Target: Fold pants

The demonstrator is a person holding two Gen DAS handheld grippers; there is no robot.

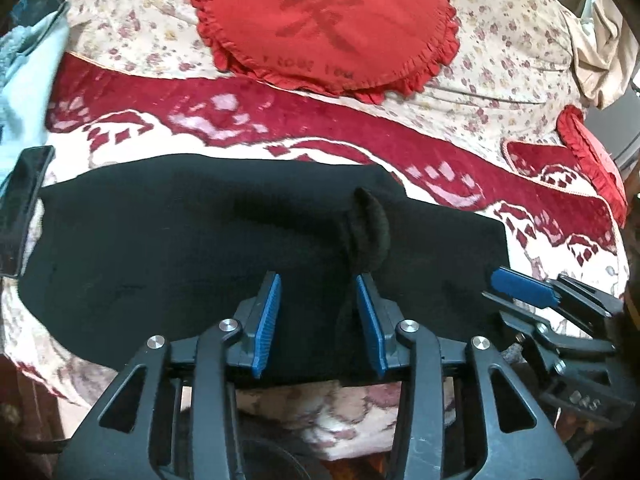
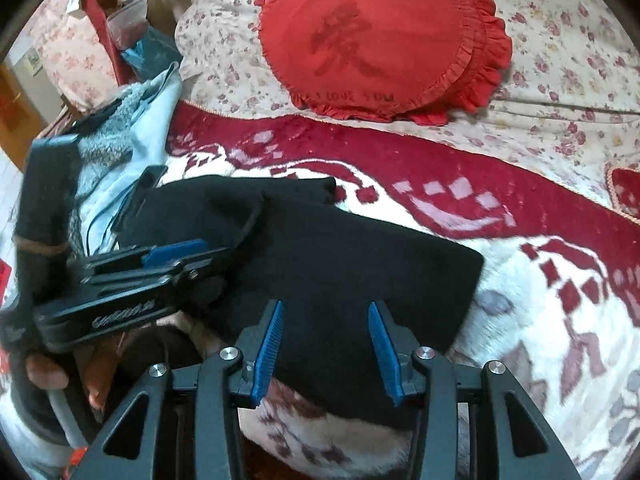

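Black pants (image 1: 160, 260) lie folded in a wide flat slab on the red-and-white blanket (image 1: 240, 120). A raised ridge of black cloth (image 1: 370, 236) stands up just beyond my left gripper (image 1: 318, 280). That gripper hovers over the pants' near edge, jaws open; the ridge runs down beside the right pad (image 1: 368, 320). In the right wrist view my right gripper (image 2: 326, 308) is open above the near right part of the pants (image 2: 340, 260), nothing pressed between its pads. The left gripper (image 2: 200, 254) shows there at the left, over the pants' left part.
A red heart cushion (image 1: 324, 24) lies on the floral quilt (image 1: 500, 60) behind the pants. A second red cushion (image 1: 592, 160) is at the right. Light blue clothing (image 2: 132, 128) is heaped at the left. A flat black object (image 1: 24, 208) rests by the pants' left end.
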